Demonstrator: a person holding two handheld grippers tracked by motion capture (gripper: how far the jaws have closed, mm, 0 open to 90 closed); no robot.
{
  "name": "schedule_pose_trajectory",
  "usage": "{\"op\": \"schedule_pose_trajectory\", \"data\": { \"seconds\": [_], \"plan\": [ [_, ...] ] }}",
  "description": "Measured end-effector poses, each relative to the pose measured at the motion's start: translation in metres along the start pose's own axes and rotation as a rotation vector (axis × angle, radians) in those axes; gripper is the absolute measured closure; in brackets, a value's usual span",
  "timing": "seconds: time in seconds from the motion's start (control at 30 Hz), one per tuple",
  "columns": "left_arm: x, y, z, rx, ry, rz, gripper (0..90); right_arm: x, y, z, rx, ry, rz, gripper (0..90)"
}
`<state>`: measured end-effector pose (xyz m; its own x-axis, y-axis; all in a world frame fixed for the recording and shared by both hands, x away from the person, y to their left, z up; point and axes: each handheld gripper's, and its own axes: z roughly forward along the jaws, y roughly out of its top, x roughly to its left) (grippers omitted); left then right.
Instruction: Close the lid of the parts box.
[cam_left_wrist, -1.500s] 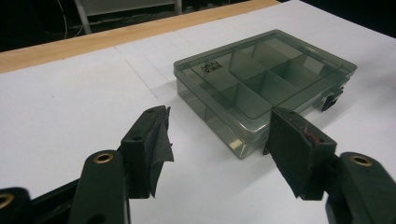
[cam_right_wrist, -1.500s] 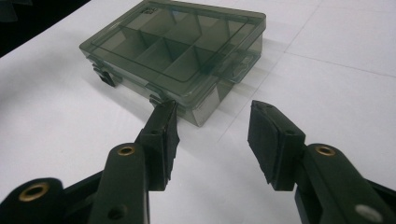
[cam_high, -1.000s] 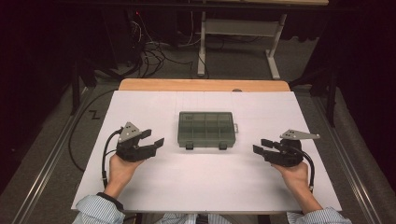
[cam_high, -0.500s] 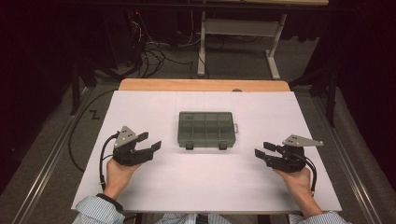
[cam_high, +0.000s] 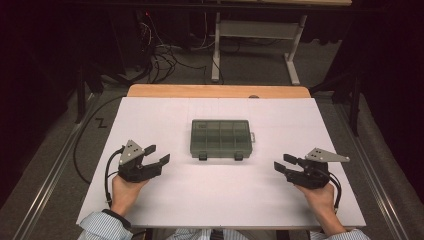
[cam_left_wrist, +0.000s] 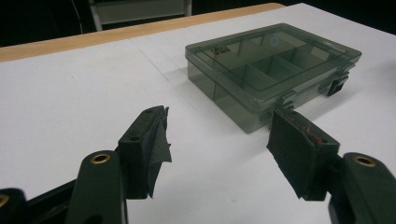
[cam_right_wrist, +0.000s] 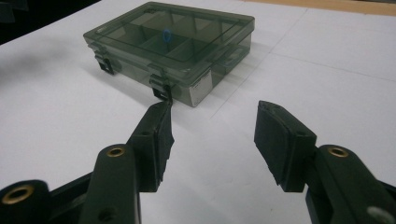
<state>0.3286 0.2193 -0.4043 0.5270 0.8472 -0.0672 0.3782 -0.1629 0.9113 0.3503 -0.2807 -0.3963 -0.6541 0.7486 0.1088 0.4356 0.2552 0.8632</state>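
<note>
Two changes are seen against the earlier high views: over the white paper-covered table (cam_high: 220, 200), both hands have been drawn back toward the near edge, away from the translucent grey-green plastic compartment box (cam_high: 220, 138). The box has been left closed at mid-table, its two latches on the near side. The left gripper (cam_high: 157, 155) and the right gripper (cam_high: 280, 164) are held wide open, nothing between the jaws, well apart from the box. The work on the latches is judged not yet begun; only a small blue ring (cam_right_wrist: 166, 34) is made out inside
</note>
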Motion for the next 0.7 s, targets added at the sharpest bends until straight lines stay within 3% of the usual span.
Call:
{"op": "schedule_pose_trajectory", "data": {
  "seconds": [0.2, 0.5, 0.7],
  "plan": [
    [-0.001, -0.001, 0.000, 0.000, -0.001, 0.006, 36.8, -0.001, -0.008, -0.003, -0.010, -0.024, 0.004, 48.3],
    [-0.011, -0.002, 0.004, 0.048, -0.005, 0.047, 37.1, 0.001, -0.019, -0.009, -0.050, -0.033, -0.003, 45.8],
    [-0.017, -0.003, 0.007, 0.082, -0.008, 0.066, 37.3, 0.000, -0.025, -0.012, -0.048, -0.040, -0.006, 45.2]
  ]
}}
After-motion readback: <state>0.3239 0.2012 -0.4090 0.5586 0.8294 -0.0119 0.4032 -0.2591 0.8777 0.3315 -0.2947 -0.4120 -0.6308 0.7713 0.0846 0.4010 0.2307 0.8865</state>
